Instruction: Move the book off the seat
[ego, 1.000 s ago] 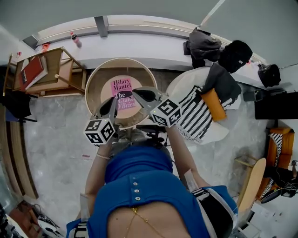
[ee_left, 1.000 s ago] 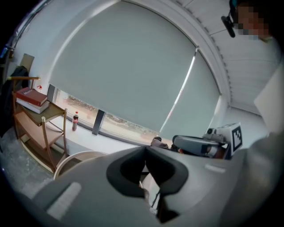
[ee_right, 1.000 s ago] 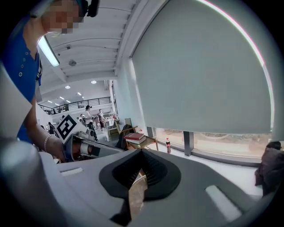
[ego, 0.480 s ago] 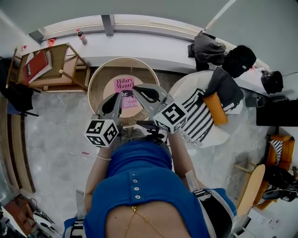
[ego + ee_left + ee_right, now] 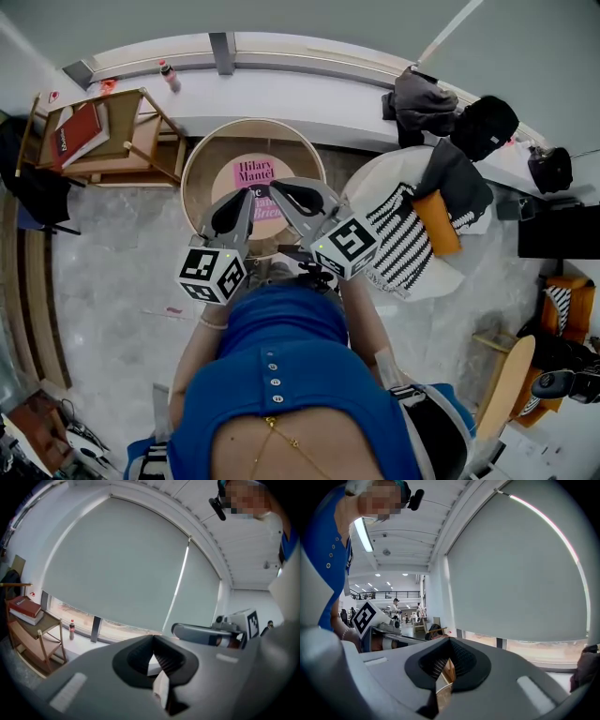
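Head view is showing the book (image 5: 253,177) lying flat and face up in the middle of the round seat (image 5: 201,161). Its pink cover is carrying the name Hilary Mantel in dark print. The seat is showing a pale wooden rim around a tan inner disc. Both tools are hovering over the near half of the seat, and their tips are covering the lower part of the cover in this view.

The left hand-held gripper (image 5: 246,199) is reaching in from the lower left and the right hand-held gripper (image 5: 276,193) from the lower right, with their noses converging above the book. Left gripper view and right gripper view are each showing grey jaws pressed together with nothing pinched between them, and both tools are pointing nearly level towards the window blind (image 5: 122,559).

Behind the seat, a white window ledge (image 5: 291,94) is running along the wall, and a small bottle (image 5: 170,75) is standing on it. To the left, a wooden rack (image 5: 131,150) is holding a red book (image 5: 75,131). To the right, a white chair (image 5: 361,183) is carrying a striped cloth (image 5: 398,234), an orange cushion (image 5: 433,221) and dark clothing (image 5: 422,98). A person in a blue top (image 5: 281,366) is filling the bottom of the head view, standing on a grey marbled floor (image 5: 112,253).
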Action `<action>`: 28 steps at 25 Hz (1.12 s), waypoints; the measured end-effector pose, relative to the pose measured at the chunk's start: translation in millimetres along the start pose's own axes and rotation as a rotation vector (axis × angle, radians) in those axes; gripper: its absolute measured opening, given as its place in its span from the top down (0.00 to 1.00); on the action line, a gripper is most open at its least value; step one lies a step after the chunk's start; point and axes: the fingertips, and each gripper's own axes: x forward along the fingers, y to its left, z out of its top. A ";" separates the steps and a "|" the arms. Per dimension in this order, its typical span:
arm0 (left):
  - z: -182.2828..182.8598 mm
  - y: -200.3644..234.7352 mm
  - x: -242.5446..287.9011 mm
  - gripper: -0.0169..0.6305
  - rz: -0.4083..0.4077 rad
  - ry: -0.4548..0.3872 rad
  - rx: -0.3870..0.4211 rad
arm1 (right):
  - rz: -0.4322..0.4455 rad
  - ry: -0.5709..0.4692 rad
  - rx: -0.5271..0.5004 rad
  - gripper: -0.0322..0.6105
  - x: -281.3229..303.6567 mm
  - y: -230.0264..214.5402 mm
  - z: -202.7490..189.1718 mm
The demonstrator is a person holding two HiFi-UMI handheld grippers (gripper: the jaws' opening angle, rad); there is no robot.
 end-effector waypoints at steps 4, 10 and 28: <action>-1.1 2.0 -1.7 0.97 -0.002 0.003 -0.005 | 0.006 0.010 -0.002 0.95 4.8 4.1 -2.0; 2.7 8.4 -5.9 0.97 0.001 0.001 -0.004 | 0.015 0.018 -0.005 0.95 12.2 10.4 -0.5; 3.2 10.9 -0.6 0.97 -0.012 0.016 -0.002 | 0.000 0.027 0.005 0.95 17.0 8.9 -0.7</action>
